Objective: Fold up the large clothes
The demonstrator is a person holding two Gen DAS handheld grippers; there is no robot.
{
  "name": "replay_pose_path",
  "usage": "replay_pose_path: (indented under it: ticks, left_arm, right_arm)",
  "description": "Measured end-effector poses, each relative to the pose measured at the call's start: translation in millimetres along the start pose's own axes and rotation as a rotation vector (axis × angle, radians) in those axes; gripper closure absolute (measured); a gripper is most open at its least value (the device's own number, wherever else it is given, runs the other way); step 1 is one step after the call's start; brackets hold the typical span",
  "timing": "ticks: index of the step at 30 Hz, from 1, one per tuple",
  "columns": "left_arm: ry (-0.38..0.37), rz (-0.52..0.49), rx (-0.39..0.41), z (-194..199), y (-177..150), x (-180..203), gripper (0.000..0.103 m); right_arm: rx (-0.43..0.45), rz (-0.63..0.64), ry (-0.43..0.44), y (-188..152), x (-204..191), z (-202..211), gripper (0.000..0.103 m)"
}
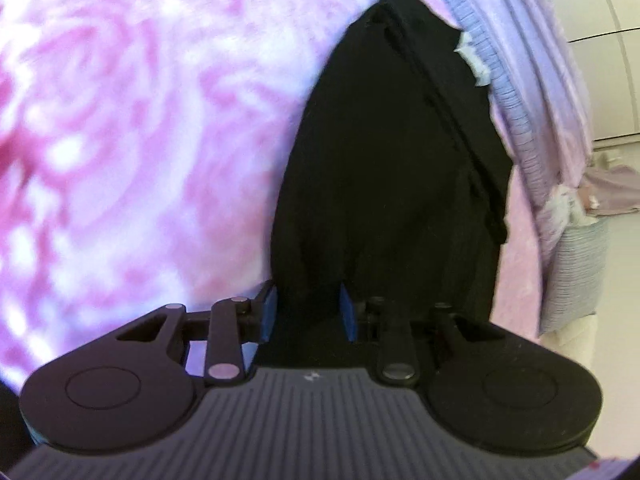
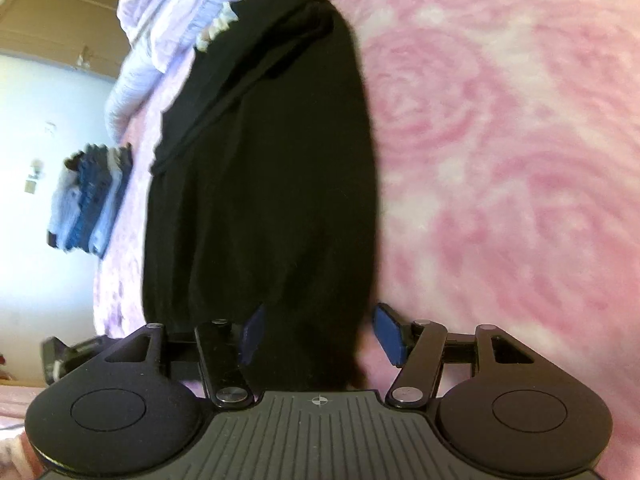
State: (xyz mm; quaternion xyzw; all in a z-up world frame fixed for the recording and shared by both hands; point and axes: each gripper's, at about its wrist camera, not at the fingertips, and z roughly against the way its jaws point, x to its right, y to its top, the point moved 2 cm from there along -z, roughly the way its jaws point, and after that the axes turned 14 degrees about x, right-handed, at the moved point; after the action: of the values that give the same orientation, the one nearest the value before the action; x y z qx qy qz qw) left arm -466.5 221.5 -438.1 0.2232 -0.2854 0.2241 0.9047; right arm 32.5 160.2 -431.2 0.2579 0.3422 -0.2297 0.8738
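A pink rose-patterned blanket covers the bed and fills most of both wrist views. On it lies the black garment, a long dark piece folded lengthwise into a narrow strip that runs away from both grippers toward a lilac ruffled pillow at the far end; its far part touches or overlaps the pillow's edge. A stack of folded blue and grey clothes sits well apart, near the blanket's far side.

The left gripper stands with its blue pads narrowly apart and the near hem of the garment bunched between them; it appears to pinch the cloth, though motion blur leaves the firmness of contact uncertain. The right gripper stands wider: the cloth passes between its pads, the left pad is against the fabric, and the right pad is clear of it, so no grip is made on this side.

Risk, as judged from this state: if the hem is lifted for the next fold while only one side is pinched, the free corner may sag and the strip may skew or open. Dragging could also catch the far end on the pillow's ruffle and pull the earlier fold apart.
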Motion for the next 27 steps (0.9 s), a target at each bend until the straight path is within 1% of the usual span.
replay_pose_path:
  ticks: [2,4,6,7,8,10,12,15,17,19,21,25,26,27]
  left_arm:
    - [-0.037,-0.023,0.004,-8.9,7.6,5.5,0.076]
    - [-0.052,-0.039,-0.008,-17.3,10.2,7.9,0.077]
    - [-0.070,-0.028,-0.011,-11.8,8.5,-1.0,0.080]
    - [-0.075,-0.010,-0.014,-5.6,5.3,-7.4,0.083]
    - [-0.085,0.011,-0.018,0.3,1.9,-12.6,0.083]
    - [-0.096,0.015,-0.026,12.5,-4.7,-17.2,0.083]
    - [-0.096,-0.039,-0.015,13.2,0.1,-11.4,0.083]
    - [-0.115,-0.105,0.010,10.1,19.1,-6.3,0.083]
    - [-0.133,-0.132,0.001,1.8,27.7,-1.3,0.082]
    - [-0.148,-0.161,-0.020,-4.7,29.5,5.1,0.082]
    - [-0.164,-0.176,-0.042,-2.0,22.9,7.7,0.082]
    - [-0.171,-0.142,-0.088,15.9,-4.2,-2.1,0.083]
    - [-0.169,-0.133,-0.086,18.8,-8.9,-3.7,0.084]
    - [-0.155,-0.128,-0.075,20.2,-11.2,-4.1,0.088]
  right_arm:
    - [0.020,-0.021,0.035,6.5,-2.4,-14.8,0.046]
    - [0.024,-0.026,0.056,9.4,-4.6,-22.6,0.046]
    - [0.028,-0.037,0.070,8.1,-2.1,-22.8,0.047]
    - [0.024,-0.052,0.071,4.7,0.9,-19.7,0.051]
    - [0.016,-0.066,0.071,1.1,5.0,-13.7,0.055]
    - [-0.010,-0.093,0.078,-5.5,10.5,-4.9,0.056]
    - [-0.026,-0.094,0.075,-9.0,8.9,-1.7,0.056]
    - [-0.038,-0.079,0.064,-3.2,6.2,-0.8,0.056]
    - [-0.025,-0.084,0.060,2.7,3.5,-6.9,0.056]
    - [-0.015,-0.084,0.063,7.4,2.6,-10.4,0.056]
    - [-0.019,-0.069,0.066,9.2,1.3,-13.7,0.056]
    - [-0.023,-0.081,0.082,0.8,3.8,-10.3,0.056]
    - [-0.022,-0.086,0.084,-1.1,5.9,-7.7,0.056]
    - [-0.020,-0.093,0.084,-2.1,6.1,-6.9,0.056]
